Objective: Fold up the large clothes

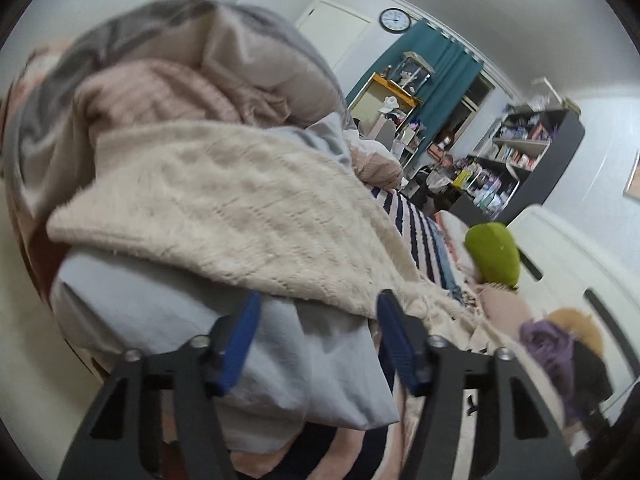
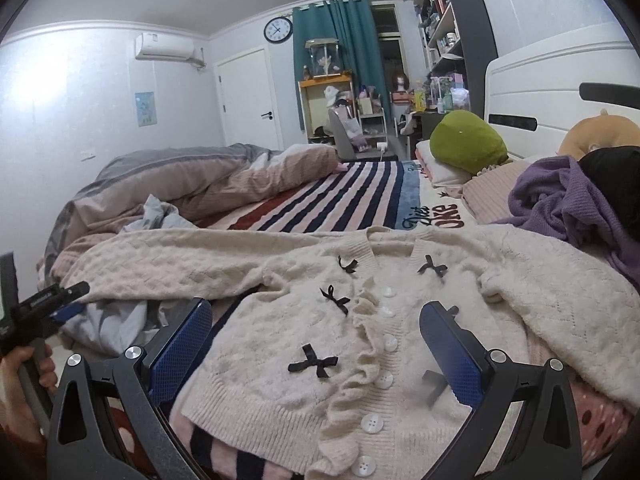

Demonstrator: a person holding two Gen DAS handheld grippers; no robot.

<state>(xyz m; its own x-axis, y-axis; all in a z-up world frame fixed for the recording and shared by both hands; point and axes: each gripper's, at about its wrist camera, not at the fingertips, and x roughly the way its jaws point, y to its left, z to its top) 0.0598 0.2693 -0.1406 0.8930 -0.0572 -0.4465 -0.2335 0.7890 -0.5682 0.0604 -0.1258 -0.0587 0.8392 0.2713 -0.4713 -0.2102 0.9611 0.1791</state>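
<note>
**A:** Where am I in the fold?

**B:** Early, I judge. I have the cream cable-knit cardigan with black ribbon bows and white buttons spread face-up on the striped navy, pink and white bedspread, body toward me, both sleeves out to the sides. No fold is made yet, as far as I can see.

**A:** And my tongs?

**B:** My right gripper hovers over the cardigan's front, blue pads wide apart, holding nothing. My left gripper is also spread wide and empty; it points at the cardigan's left sleeve, which drapes over a pale grey-blue cotton cloth. From the right wrist view I see that gripper low at the bed's left edge, near the sleeve's cuff.

**A:** So what does the next move call for?

**B:** I think the left sleeve comes in first: close on the cuff and carry it across the chest. The knit is fluffy, loose and stretchy, so I'd pinch a good thickness; a thin nip may slip or drag only fuzz. The cloth beneath could get caught too.

**A:** Anything crowding me?

**B:** A crumpled purple knit garment lies beside the right sleeve, and a rumpled grey and pink duvet sits behind.
</note>
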